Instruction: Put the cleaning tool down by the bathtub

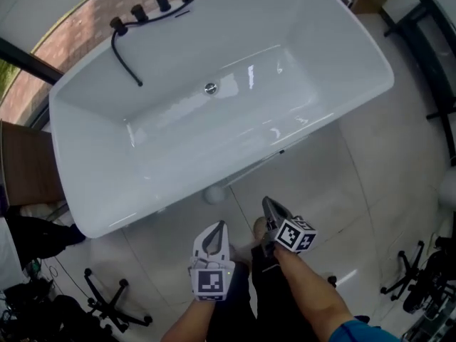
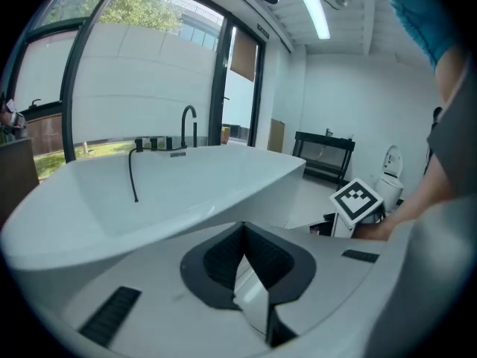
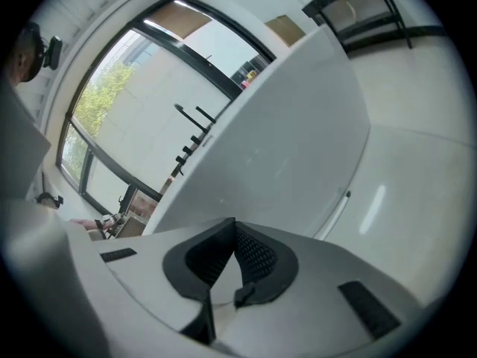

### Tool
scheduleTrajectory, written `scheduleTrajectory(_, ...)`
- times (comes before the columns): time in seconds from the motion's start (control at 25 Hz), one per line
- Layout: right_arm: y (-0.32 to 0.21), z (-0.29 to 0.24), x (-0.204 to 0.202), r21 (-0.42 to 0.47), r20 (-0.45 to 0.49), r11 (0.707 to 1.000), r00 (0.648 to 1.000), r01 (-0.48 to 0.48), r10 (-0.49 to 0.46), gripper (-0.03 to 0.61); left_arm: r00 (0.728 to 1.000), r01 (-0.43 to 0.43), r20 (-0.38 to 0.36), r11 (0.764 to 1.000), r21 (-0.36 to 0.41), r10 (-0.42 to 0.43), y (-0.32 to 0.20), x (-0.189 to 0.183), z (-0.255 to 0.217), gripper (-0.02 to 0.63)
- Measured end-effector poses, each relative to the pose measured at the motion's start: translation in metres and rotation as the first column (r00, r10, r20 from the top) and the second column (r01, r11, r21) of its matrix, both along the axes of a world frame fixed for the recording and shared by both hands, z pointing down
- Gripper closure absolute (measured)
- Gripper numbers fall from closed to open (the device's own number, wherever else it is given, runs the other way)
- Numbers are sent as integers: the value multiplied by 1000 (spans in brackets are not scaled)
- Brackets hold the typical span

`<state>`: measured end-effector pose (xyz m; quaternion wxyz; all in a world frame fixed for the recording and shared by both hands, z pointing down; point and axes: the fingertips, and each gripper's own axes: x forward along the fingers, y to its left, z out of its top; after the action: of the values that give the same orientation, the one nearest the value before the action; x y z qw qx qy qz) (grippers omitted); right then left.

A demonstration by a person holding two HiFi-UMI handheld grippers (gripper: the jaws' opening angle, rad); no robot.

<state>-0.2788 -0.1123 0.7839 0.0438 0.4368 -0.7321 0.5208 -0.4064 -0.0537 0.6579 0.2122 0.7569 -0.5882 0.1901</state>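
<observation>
A white freestanding bathtub fills the upper head view. The cleaning tool, a round pale head on a thin long handle, lies on the tiled floor against the tub's near side. Its handle shows in the right gripper view, running along the tub's base. My left gripper points at the floor just short of the tool's head, shut with nothing in it. My right gripper hangs beside it, a little right of the tool's head, jaws shut and empty.
A black faucet set with a hose sits on the tub's far rim. A black rack stands at the right. Black wheeled stands are at lower left and lower right. A brown cabinet is at the left.
</observation>
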Motion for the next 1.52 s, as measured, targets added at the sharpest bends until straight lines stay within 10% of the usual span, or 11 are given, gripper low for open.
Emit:
scheduleTrajectory(0.72,79,-446,168,595,-260,804,950,19,170,571,987,-139,-51,963,231,155,45,123,-306,617)
scheduleTrajectory(1.16,132,-588,301,752,-243,648,965,126,94,571,983,-114,-85,899,423,164,77,293,-448,618)
scheduleTrajectory(1.52,160,-617,370,771,-292,621,945,142,147,571,965,-199,-59,859,472,256,105,380,-472,618)
